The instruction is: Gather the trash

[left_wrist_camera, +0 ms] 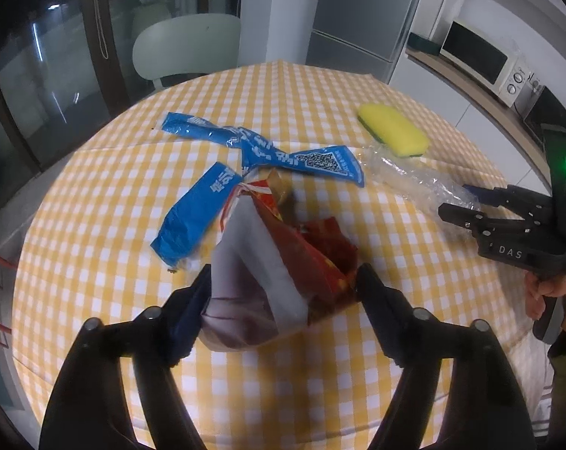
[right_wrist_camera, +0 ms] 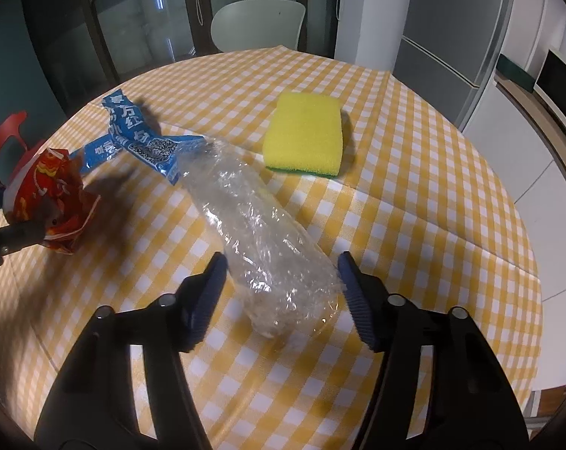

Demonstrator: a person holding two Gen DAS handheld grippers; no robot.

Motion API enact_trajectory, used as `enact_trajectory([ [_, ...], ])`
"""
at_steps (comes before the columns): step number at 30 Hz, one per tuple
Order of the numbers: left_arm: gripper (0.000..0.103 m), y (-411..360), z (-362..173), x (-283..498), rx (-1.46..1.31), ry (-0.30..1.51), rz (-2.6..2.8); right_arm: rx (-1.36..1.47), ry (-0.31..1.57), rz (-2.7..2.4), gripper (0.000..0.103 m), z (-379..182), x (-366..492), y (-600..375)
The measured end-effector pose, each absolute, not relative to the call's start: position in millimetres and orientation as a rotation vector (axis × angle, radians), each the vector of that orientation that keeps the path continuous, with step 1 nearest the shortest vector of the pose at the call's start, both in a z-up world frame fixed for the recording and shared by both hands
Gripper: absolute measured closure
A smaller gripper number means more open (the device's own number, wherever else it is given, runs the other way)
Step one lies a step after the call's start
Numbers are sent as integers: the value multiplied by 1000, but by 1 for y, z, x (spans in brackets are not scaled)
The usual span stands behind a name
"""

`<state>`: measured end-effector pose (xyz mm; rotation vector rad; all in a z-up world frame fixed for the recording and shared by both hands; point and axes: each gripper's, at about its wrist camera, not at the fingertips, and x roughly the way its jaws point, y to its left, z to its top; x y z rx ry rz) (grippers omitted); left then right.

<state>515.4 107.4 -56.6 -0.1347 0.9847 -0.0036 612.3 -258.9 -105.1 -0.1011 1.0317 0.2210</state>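
A crumpled red snack wrapper (left_wrist_camera: pixel 305 262) with a silvery inside stands between the fingers of my left gripper (left_wrist_camera: pixel 283 283). Both pads touch its sides. Behind it on the yellow checked tablecloth lies a torn blue wrapper (left_wrist_camera: pixel 260 150). A crushed clear plastic bottle (right_wrist_camera: pixel 253 221) lies lengthwise between the pads of my right gripper (right_wrist_camera: pixel 279 262), which press on its near end from both sides. The right gripper (left_wrist_camera: pixel 459 202) also shows at the bottle's end in the left wrist view. My left gripper's fingers (right_wrist_camera: pixel 16 230) hold the red wrapper (right_wrist_camera: pixel 46 191) at the left edge of the right wrist view.
A yellow sponge (right_wrist_camera: pixel 305 138) with a green underside rests on the round table (right_wrist_camera: pixel 433 202) beyond the bottle. A pale chair (left_wrist_camera: pixel 185 48) stands at the far side. A microwave (left_wrist_camera: pixel 482 60) sits on a counter to the right, and a red chair (right_wrist_camera: pixel 5 135) stands to the left.
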Motion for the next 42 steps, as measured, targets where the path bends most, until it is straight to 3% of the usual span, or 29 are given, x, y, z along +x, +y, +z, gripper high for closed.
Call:
enact_trajectory([
  [3,48,105,-52,509,-139,975,-3,-93,1027,222,70,-99,605,-258],
  [6,62,105,-48,499,-159,968,-3,-89,1029,231,73,-96,598,-256],
  [10,68,104,-38,482,-179,945,-4,-108,1023,229,76,-92,585,-248],
  [42,74,71,41,284,-143,755,-56,2,798,141,77,7,344,-244],
])
